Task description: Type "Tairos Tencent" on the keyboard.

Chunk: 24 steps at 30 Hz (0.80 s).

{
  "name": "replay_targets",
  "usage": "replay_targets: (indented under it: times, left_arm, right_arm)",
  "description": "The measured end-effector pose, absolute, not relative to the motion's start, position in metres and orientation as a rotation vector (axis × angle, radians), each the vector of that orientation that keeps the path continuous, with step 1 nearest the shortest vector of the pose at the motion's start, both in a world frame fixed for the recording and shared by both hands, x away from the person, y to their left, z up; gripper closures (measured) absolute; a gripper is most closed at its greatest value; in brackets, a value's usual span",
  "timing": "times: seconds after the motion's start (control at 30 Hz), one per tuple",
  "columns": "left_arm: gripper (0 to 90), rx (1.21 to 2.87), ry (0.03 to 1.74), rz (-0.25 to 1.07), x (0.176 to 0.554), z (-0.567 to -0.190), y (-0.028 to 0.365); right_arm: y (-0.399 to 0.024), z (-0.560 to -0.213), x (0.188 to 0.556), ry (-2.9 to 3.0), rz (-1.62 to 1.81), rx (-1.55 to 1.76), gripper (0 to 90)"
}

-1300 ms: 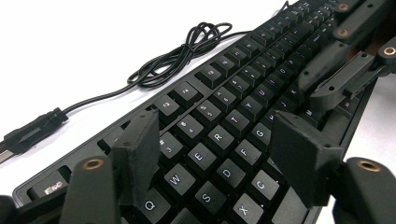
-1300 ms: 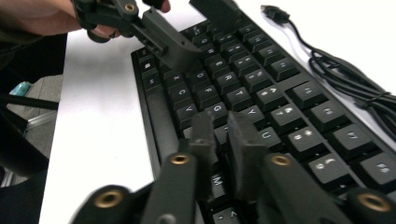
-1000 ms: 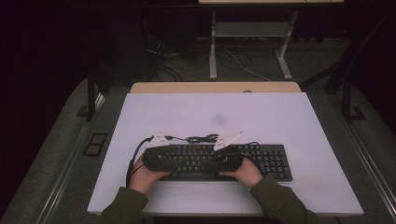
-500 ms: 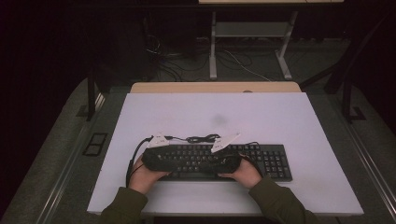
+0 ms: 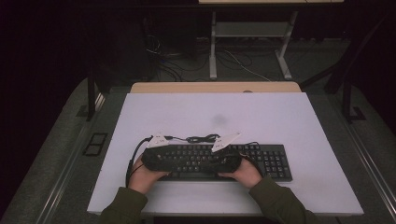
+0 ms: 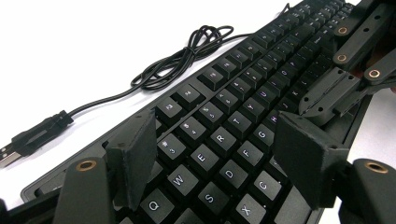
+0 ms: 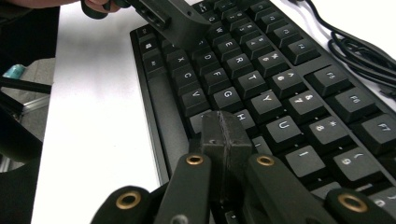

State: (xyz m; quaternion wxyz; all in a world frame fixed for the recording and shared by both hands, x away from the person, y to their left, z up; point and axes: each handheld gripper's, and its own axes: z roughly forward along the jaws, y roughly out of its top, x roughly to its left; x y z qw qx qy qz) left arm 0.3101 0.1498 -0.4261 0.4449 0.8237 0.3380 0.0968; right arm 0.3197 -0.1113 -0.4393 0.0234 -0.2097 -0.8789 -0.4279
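A black keyboard (image 5: 219,161) lies flat on the near half of the white table (image 5: 280,116). Over its left letter keys hovers the left gripper (image 6: 215,154), jaws apart with nothing between them. The right gripper (image 7: 223,135) sits over the middle keys, jaws pressed together, tip just above the H key. Behind the keyboard, its black cable (image 6: 187,56) lies coiled on the table.
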Motion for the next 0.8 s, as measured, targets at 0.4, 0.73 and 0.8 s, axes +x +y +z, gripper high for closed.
replay_targets:
  times: [0.4,0.73,0.8]
  left_arm:
    - [30.7,2.042,0.837,0.248,0.31,-0.425,0.151]
    - [36.5,2.045,0.822,0.241,0.307,-0.422,0.151]
    - [39.5,2.044,0.82,0.234,0.306,-0.422,0.151]
  right_arm:
    - [-0.117,-0.434,0.321,-2.686,-1.401,-0.669,77.4]
    - [-0.124,-0.431,0.326,-2.644,-1.468,-0.719,55.6]
    - [-0.126,-0.431,0.328,-2.639,-1.479,-0.72,51.9]
